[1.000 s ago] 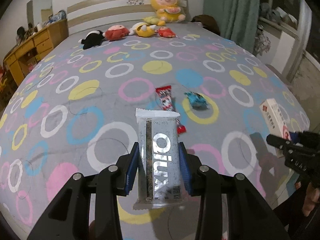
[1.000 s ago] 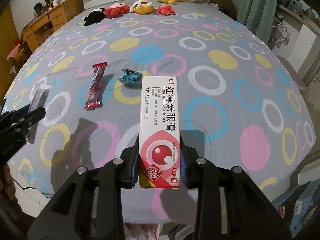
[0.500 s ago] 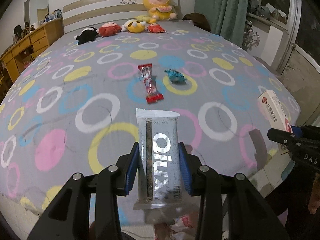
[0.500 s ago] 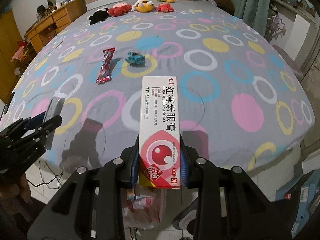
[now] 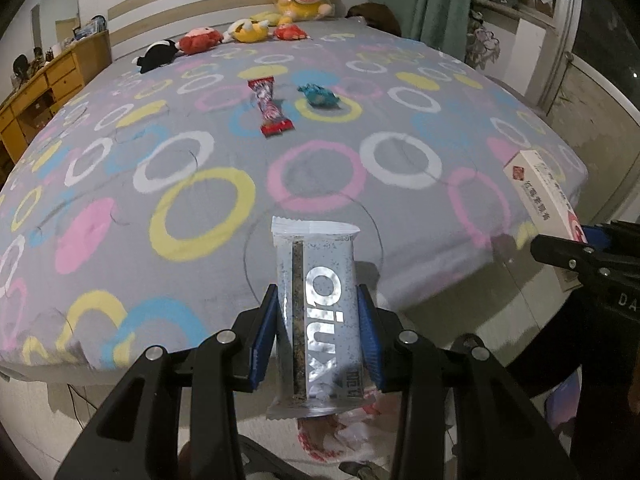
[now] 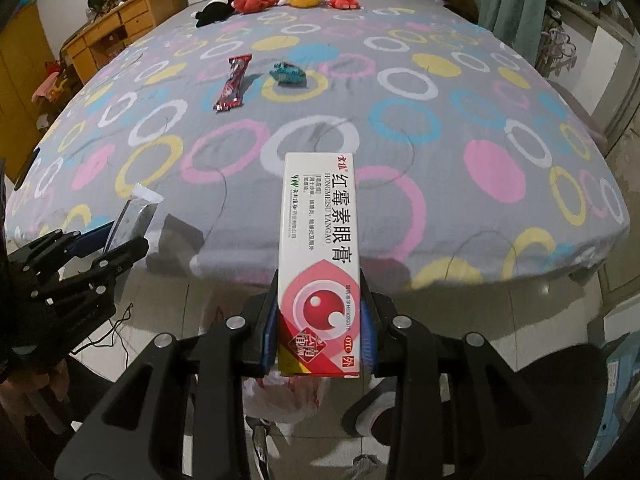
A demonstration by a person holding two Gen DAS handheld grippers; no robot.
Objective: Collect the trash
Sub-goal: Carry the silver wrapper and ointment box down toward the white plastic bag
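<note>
Bed (image 5: 120, 184) bears two wrappers: one red (image 5: 270, 108), one teal (image 5: 318, 95).

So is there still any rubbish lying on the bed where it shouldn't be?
Yes. A red snack wrapper and a crumpled teal wrapper lie side by side on the ringed bedspread, apart from each other. They look odd there, since the only other things on the bed are the plush toys lined up by the headboard.

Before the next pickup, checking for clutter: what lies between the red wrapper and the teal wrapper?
Nothing: only bare bedspread between red wrapper and teal wrapper, in both views.
</note>
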